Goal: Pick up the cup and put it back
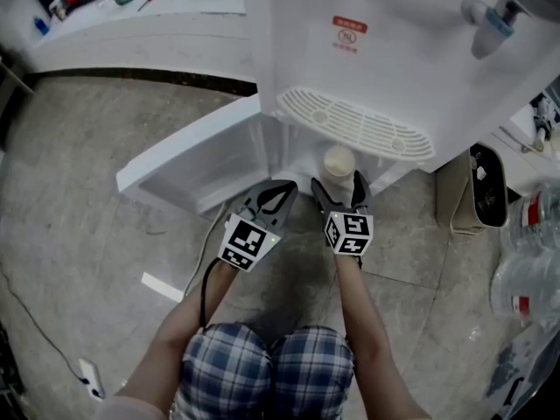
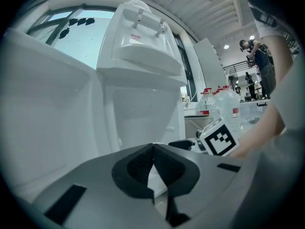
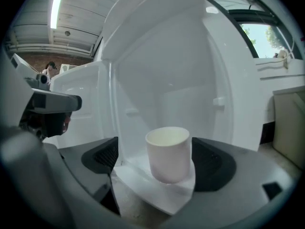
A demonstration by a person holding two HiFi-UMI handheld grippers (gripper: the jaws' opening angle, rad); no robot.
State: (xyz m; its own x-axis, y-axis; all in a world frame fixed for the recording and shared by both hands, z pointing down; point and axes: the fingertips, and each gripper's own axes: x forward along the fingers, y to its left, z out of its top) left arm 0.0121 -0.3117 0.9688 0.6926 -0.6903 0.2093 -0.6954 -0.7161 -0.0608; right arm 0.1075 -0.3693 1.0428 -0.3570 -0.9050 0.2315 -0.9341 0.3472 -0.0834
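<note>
In the head view, the cup [image 1: 339, 161] stands upright in the low compartment of the dispenser [image 1: 385, 51], under the drip grille, and the door [image 1: 197, 160] is swung open to the left. My right gripper [image 1: 339, 191] is just before the cup with one jaw on each side of it, and my left gripper [image 1: 284, 189] is beside it, near the door. In the left gripper view, the jaws of the left gripper [image 2: 152, 149] are together and hold nothing; the cup does not show here. In the right gripper view, the cup [image 3: 169, 154] stands on the white floor of the compartment, close to its front edge, between the wide-open jaws of the right gripper [image 3: 157, 162]. The pads do not press on it. I judge the cup to be light, empty and thin-walled, perhaps paper, so it may crush or tip easily. I would hold it at mid-height of the wall, with soft pressure.
</note>
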